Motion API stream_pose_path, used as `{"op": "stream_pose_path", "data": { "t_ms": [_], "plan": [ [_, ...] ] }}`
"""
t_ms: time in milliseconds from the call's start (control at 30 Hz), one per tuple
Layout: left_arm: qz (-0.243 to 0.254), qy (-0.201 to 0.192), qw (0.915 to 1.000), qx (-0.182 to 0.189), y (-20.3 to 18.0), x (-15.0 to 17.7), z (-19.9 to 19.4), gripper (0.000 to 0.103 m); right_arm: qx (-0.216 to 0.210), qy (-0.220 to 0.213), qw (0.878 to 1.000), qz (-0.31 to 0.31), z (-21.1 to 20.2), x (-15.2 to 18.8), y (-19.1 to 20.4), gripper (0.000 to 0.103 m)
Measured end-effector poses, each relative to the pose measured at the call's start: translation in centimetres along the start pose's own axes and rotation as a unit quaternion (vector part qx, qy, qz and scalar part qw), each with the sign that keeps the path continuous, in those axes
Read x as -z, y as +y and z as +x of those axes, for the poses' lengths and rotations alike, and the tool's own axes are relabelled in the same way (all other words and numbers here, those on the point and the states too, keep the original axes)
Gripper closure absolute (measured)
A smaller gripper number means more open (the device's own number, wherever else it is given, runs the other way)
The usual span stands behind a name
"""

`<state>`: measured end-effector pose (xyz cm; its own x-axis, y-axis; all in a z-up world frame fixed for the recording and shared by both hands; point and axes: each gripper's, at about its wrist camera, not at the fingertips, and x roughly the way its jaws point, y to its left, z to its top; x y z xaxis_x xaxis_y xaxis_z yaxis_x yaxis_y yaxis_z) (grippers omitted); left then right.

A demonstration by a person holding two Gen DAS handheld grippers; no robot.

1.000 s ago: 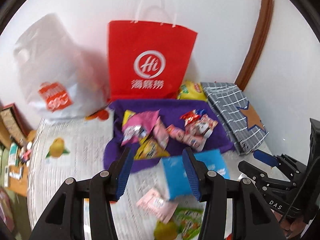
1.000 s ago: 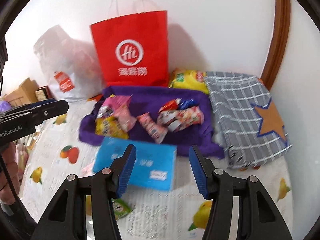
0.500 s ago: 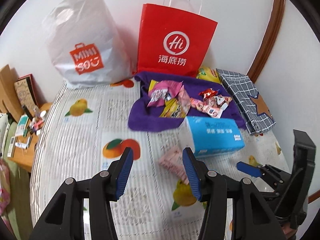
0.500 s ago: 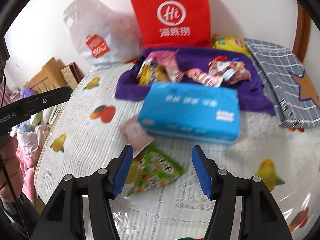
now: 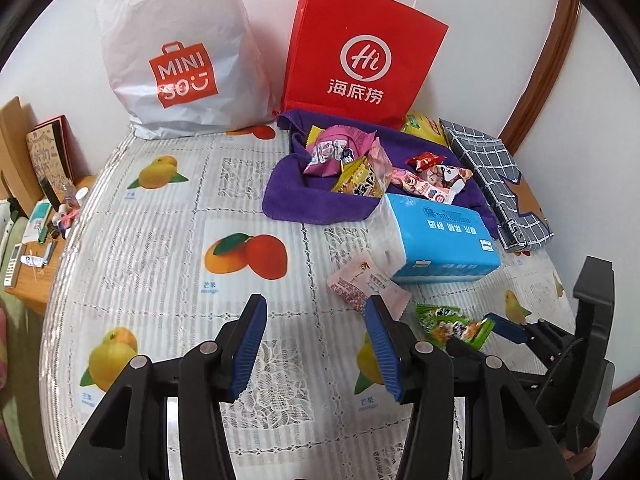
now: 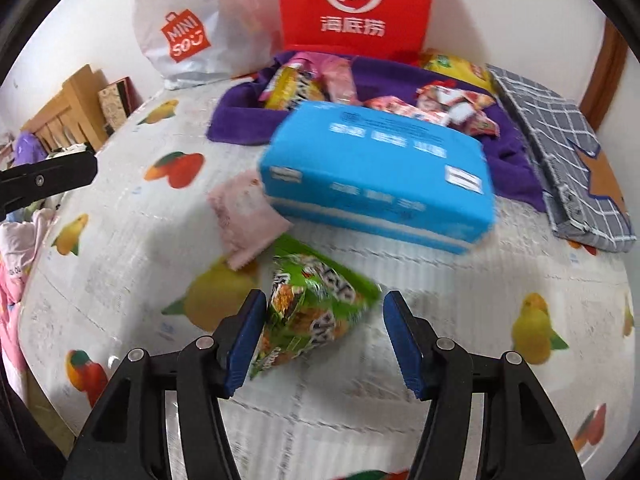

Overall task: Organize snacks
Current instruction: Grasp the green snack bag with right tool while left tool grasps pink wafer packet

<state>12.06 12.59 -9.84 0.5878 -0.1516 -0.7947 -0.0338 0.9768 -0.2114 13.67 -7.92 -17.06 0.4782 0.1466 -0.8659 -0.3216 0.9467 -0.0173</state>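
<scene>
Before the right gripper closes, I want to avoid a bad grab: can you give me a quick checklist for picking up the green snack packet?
1. Right gripper open: ok, fingers spread wide; they have just been opening.
2. Green snack packet between its fingers: ok, though it sits closer to the left finger.
3. Pads touching the packet: cannot tell, the view is blurred.
4. Pink packet clear of the grab: ok, it lies beyond the green one, beside the blue tissue pack.
5. Left gripper out of the way: ok, open over bare tablecloth, holding nothing.
6. Room on the purple cloth with the other snacks: ok, some purple still shows.
</scene>
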Motion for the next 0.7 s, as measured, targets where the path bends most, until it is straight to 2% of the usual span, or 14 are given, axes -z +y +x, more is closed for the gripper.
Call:
{"op": "stream_pose_path", "data": {
  "t_ms": [300, 367, 533, 700],
  "plan": [
    [0.005, 0.025, 0.9997, 0.003, -0.6, 0.6, 2.4, 0.054, -0.018, 0.007, 1.0, 0.015, 2.4, 0.0, -0.2, 0.042],
    [0.013, 0.032, 0.9994, 0.002, -1.0, 0.8, 3.1, 0.054, -0.018, 0.01, 1.0, 0.011, 3.0, 0.1, -0.1, 0.05],
    [0.012, 0.049, 0.9986, 0.015, -2.0, 0.7, 5.2, 0.054, -0.019, -0.016, 1.0, 0.008, 2.2, 0.4, -1.1, 0.053],
    [-0.023, 0.062, 0.9972, 0.036, -2.5, 0.3, 7.6, 0.054, -0.017, -0.032, 0.999, 0.037, 1.0, 0.9, -4.3, 0.053]
  ]
}}
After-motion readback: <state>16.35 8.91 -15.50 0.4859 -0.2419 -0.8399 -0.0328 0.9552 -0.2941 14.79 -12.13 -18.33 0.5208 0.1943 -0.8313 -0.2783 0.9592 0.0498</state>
